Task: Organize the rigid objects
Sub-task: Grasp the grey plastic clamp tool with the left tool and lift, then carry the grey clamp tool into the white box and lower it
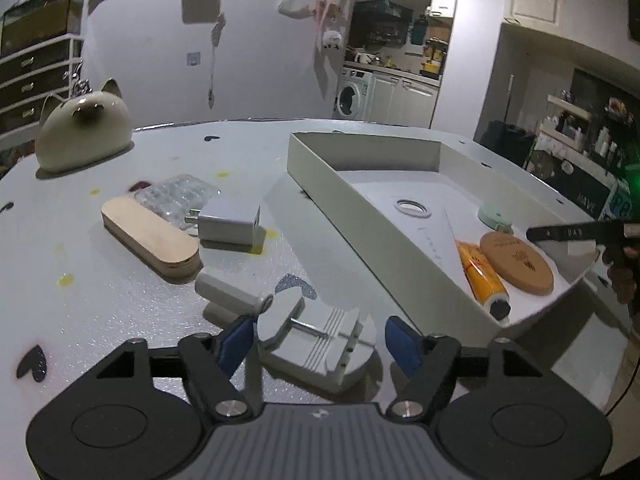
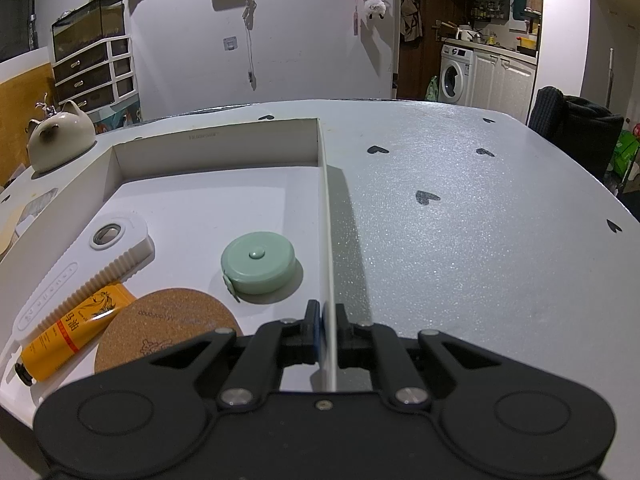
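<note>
A domestic room with a white wall, a drawer unit and a washing machine in a kitchen alcove lies behind a pale bench printed with small dark hearts. The largest item on it is a shallow white box, open-topped, on the bench's right part in the left wrist view. Inside the box lie a long white ribbed tool, a cork coaster, an orange tube partly under the ribbed tool and touching the coaster, and a mint round tape measure near the right wall.

A cat-shaped ceramic pot stands at the far left. Left of the box lie a wooden oblong block, a clear blister tray behind it, a white plug adapter just beside the block, and a small white cylinder-tipped piece.

The left tongs stand wide, one blue pad either side of a white clamp-like tool, not pressing it. The right tongs are narrow, pinched on the box's right wall.
</note>
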